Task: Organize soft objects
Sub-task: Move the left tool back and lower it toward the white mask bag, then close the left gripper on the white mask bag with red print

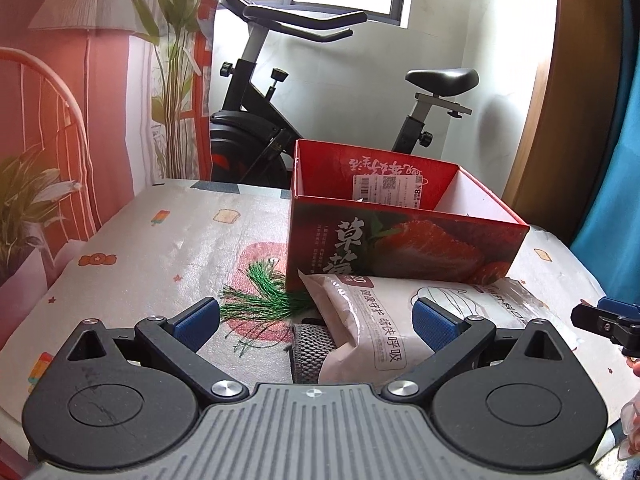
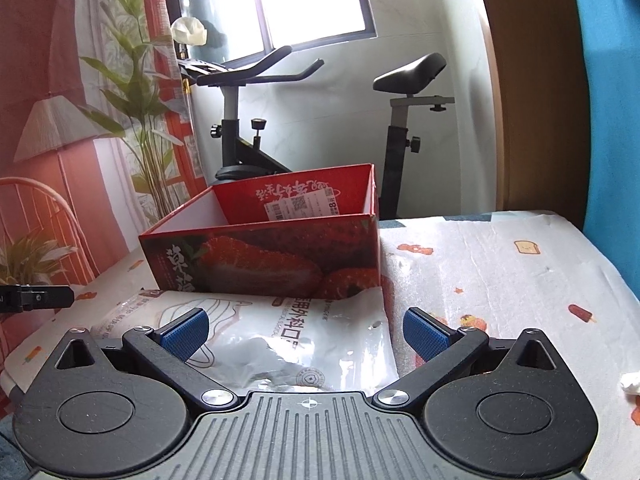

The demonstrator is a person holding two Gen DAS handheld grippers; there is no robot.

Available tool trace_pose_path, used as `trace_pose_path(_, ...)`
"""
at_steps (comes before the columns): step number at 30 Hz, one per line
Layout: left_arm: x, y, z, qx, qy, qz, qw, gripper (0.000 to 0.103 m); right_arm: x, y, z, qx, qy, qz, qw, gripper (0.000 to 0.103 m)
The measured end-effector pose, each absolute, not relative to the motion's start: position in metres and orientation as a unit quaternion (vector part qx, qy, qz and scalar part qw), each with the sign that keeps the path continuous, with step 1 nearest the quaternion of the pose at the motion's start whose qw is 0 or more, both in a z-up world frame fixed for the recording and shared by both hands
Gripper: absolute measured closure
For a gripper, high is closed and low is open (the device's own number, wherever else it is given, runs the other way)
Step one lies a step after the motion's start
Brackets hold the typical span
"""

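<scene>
A white plastic pack of face masks (image 1: pixel 400 320) (image 2: pixel 280 340) lies flat on the table against the front of an open red strawberry box (image 1: pixel 400 240) (image 2: pixel 272 256). A green tassel (image 1: pixel 264 296) lies left of the pack, with a dark knitted item (image 1: pixel 310 354) partly under the pack's near corner. My left gripper (image 1: pixel 316 322) is open, low over the pack's left end. My right gripper (image 2: pixel 306 334) is open over the pack's right part, its pads (image 2: pixel 188 332) apart and touching nothing. The right gripper's tip (image 1: pixel 604 322) shows at the left wrist view's edge.
The table (image 2: pixel 500 280) has a pale cover printed with small sweets. An exercise bike (image 1: pixel 256 120) (image 2: pixel 240 140) stands behind it under a window. A patterned curtain (image 1: pixel 60 120) hangs left, and a blue cloth (image 2: pixel 612 120) right. A white crumpled scrap (image 2: pixel 632 382) lies near the right edge.
</scene>
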State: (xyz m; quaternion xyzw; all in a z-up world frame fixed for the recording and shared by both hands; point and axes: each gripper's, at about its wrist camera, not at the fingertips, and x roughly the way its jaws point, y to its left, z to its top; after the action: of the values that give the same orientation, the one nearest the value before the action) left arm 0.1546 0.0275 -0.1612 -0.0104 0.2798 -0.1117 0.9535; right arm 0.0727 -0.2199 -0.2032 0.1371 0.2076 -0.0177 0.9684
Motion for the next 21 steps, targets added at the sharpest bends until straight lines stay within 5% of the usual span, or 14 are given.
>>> trace_pose_path(21,0.210,-0.008,-0.184,0.007,0.349,-0.170,0.922,0.014,0.150,-0.235,-0.236,0.164,0.286,0.003,0.944,0.000)
